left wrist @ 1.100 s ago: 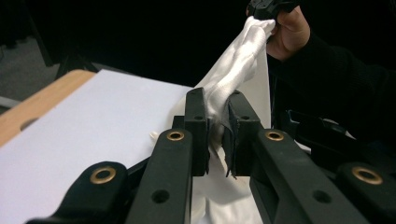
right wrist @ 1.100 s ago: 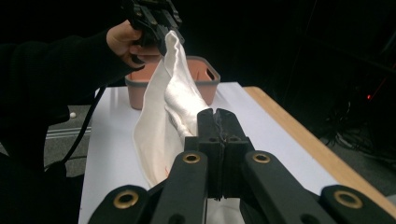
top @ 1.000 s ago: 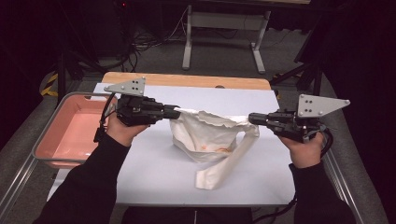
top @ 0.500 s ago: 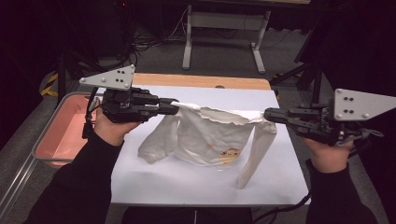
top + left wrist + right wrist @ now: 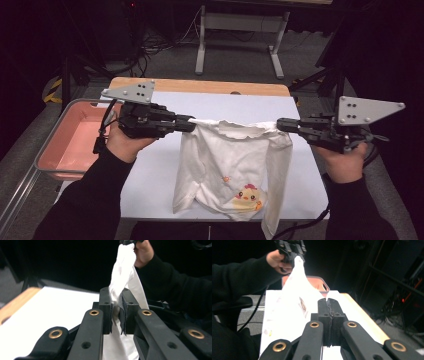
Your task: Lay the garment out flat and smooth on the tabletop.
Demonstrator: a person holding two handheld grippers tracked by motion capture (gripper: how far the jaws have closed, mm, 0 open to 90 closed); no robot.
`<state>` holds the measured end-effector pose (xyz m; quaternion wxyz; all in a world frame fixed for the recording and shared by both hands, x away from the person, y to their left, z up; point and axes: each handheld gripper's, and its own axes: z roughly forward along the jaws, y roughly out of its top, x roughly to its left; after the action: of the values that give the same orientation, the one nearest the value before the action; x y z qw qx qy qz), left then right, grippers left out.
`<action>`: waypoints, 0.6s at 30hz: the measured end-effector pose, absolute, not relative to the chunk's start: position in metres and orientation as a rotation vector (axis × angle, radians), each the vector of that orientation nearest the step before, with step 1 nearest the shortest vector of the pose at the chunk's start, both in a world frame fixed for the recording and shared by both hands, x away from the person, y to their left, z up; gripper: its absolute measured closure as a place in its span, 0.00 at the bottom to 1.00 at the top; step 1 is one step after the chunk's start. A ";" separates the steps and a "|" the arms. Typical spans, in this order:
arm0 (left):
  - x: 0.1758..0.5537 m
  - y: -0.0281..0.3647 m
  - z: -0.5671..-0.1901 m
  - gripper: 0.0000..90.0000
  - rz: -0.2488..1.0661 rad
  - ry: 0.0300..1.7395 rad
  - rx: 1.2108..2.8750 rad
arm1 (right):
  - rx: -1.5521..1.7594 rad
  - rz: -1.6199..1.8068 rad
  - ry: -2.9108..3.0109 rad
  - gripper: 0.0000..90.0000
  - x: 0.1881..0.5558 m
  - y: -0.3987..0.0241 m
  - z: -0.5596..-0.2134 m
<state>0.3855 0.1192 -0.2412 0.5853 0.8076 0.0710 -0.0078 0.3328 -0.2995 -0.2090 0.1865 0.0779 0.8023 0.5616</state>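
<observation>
The left gripper [image 5: 189, 123], a black two-jaw tool topped by a grey three-cornered plate, lies level in the person's left hand [image 5: 125, 145], its tips aimed toward the right gripper [image 5: 281, 125], which lies level in the right hand [image 5: 342, 162] and points back at it. Both pairs of jaws are clamped together. Both forearms, in black sleeves, reach forward behind their tools, spread well apart.
</observation>
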 end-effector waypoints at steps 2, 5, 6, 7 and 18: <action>0.396 0.116 -0.249 0.91 -0.027 0.199 1.890 | 0.260 1.577 2.268 1.00 0.345 -0.300 -0.218; 0.410 0.113 -0.258 0.91 -0.025 0.233 1.896 | 0.308 1.578 2.272 1.00 0.359 -0.302 -0.227; 0.414 0.112 -0.260 0.91 -0.015 0.248 1.899 | 0.332 1.576 2.270 1.00 0.367 -0.303 -0.231; 0.418 0.111 -0.262 0.91 -0.009 0.266 1.898 | 0.332 1.576 2.270 1.00 0.367 -0.303 -0.231; 0.459 0.106 -0.273 0.91 0.045 0.407 1.893 | 0.497 1.551 2.272 1.00 0.427 -0.303 -0.250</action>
<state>0.4591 0.1060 -0.2732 0.5668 0.8053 0.1730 0.0193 0.4266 -0.3027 -0.2502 0.1724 0.1750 0.8006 0.5466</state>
